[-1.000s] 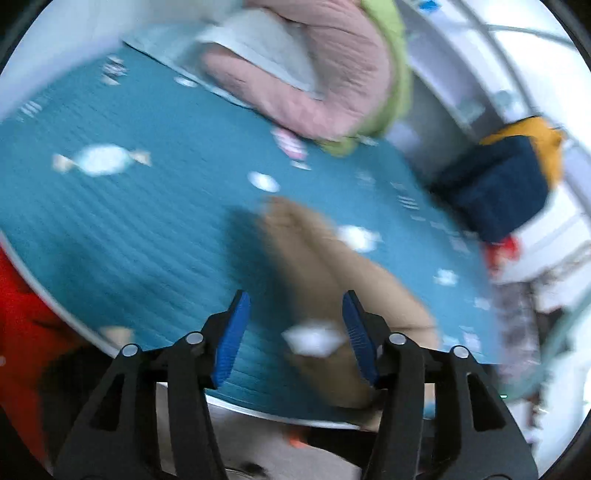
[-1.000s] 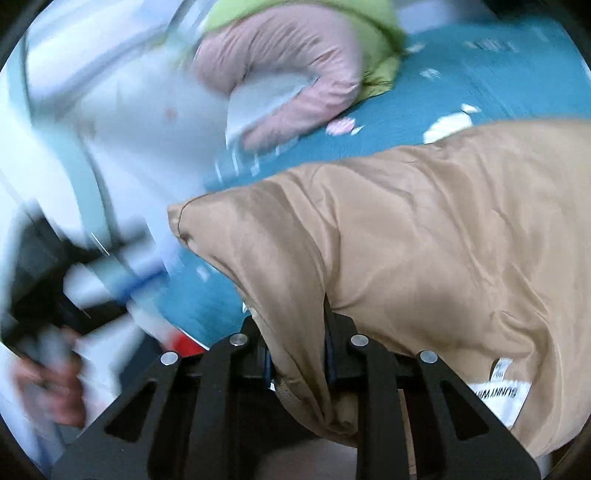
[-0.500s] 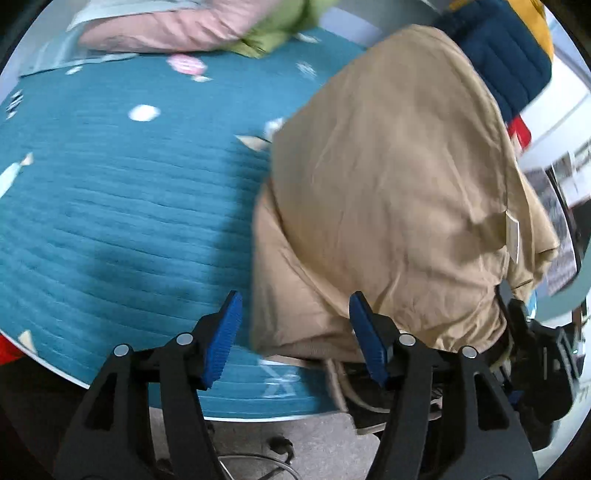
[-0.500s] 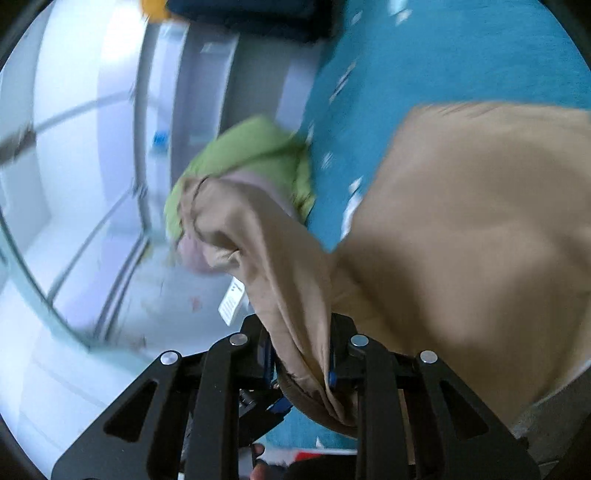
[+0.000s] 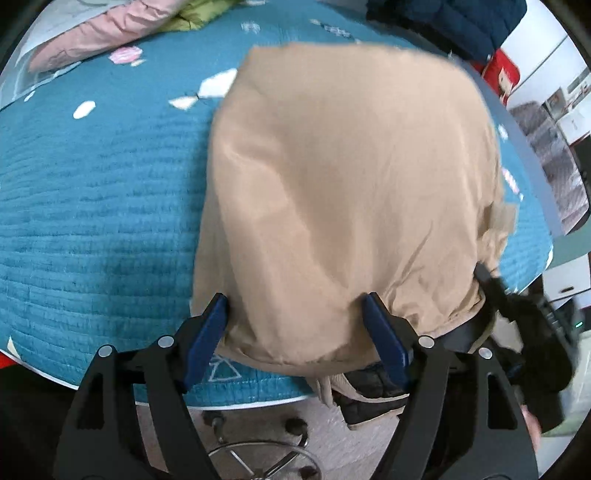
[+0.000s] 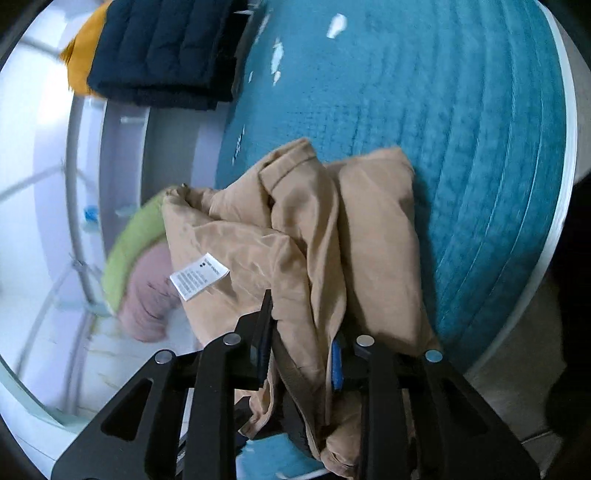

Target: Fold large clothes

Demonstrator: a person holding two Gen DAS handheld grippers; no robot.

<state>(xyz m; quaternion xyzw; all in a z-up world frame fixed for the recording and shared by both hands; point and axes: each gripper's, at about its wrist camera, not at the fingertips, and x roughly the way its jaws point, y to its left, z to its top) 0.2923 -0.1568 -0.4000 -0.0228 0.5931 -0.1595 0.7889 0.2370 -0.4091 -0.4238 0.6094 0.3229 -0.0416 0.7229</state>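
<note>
A large tan jacket point(image 5: 347, 184) lies spread on the teal quilted bed cover point(image 5: 92, 206), its near edge hanging over the bed's front edge. My left gripper point(image 5: 295, 328) is open, its blue pads on either side of the jacket's near edge, holding nothing. In the right wrist view the same tan jacket point(image 6: 314, 236) is bunched up with a white care label point(image 6: 199, 275) showing. My right gripper point(image 6: 301, 354) is shut on a fold of the jacket at the bed's edge.
A pink and green garment point(image 5: 110, 33) lies at the far left of the bed, also in the right wrist view point(image 6: 140, 266). A folded navy and yellow garment point(image 6: 162, 51) sits at the far end. A chair base point(image 5: 258, 454) stands on the floor below the bed edge.
The left gripper has closed in on the jacket's near edge, now between its open pads. The right gripper, still clamped on the jacket, has swung round to face along the bed.
</note>
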